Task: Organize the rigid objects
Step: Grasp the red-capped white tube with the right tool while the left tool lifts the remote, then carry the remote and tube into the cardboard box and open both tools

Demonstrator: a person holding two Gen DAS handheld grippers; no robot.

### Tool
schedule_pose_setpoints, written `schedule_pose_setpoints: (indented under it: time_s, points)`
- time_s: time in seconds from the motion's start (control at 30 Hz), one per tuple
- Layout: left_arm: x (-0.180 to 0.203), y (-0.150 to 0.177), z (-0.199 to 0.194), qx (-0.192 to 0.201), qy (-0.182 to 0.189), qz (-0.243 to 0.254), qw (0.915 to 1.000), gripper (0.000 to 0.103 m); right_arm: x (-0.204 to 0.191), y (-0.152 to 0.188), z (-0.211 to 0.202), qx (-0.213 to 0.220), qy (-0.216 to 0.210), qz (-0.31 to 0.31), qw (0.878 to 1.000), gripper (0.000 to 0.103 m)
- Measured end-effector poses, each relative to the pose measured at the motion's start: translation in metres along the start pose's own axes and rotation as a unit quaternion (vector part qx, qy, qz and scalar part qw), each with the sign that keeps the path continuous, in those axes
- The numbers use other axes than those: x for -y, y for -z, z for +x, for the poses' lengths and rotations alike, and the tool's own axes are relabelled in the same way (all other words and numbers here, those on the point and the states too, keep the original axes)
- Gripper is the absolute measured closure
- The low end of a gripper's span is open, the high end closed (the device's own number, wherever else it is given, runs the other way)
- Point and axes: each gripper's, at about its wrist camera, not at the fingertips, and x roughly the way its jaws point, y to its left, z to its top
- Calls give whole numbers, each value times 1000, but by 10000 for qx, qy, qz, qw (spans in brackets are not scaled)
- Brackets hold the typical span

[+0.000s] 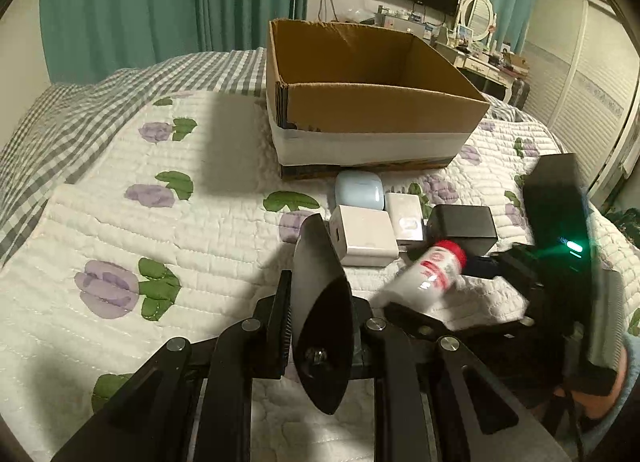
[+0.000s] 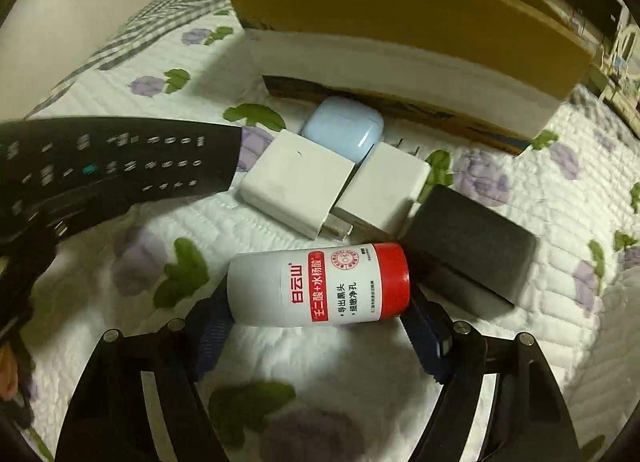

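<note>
The cardboard box (image 1: pixel 372 102) stands on the quilted bed (image 1: pixel 120 230) and, as far as the left wrist view shows its inside, nothing lies in it yet, so the sorting looks barely begun. Just in front of the box sits a tight cluster: a pale blue earbud case (image 2: pixel 344 126), 2 white chargers (image 2: pixel 296 182) and (image 2: pixel 384 190), a black block (image 2: pixel 468 246) and a white bottle (image 2: pixel 320 286) with a red cap. All 5 seem left to move.

The right gripper (image 2: pixel 320 314) has its blue-padded fingers (image 2: pixel 428 326) set at either end of the bottle, which lies on its side, cap to the right; the pads appear to touch it, so I judge it clamped on the bottle, low over the quilt. The bottle is a smooth, hard cylinder with red Chinese print.

The left gripper (image 1: pixel 316 302) is closed with nothing between its jaws, hanging just left of the cluster. A black remote-like device (image 2: pixel 120 158) also shows at the left of the right wrist view
</note>
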Motion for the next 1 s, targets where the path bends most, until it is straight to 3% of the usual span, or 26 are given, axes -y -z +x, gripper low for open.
schedule_pose_setpoints:
  time_s: [0.33, 0.67, 0.83, 1.0]
  points:
    - [16, -25, -42, 468, -259, 0, 9986, 86, 10, -11, -78, 963, -88, 201, 9951, 26]
    - [33, -94, -95, 1241, -332, 115, 9917, 86, 50, -63, -144, 1742, 84, 300, 9842, 26]
    - [32, -139, -98, 1510, -239, 125, 9882, 86, 74, -101, -160, 2052, 236, 276, 9780, 26]
    - [28, -175, -76, 1548, -222, 255, 9874, 86, 89, -140, -150, 2192, 335, 277, 9747, 26]
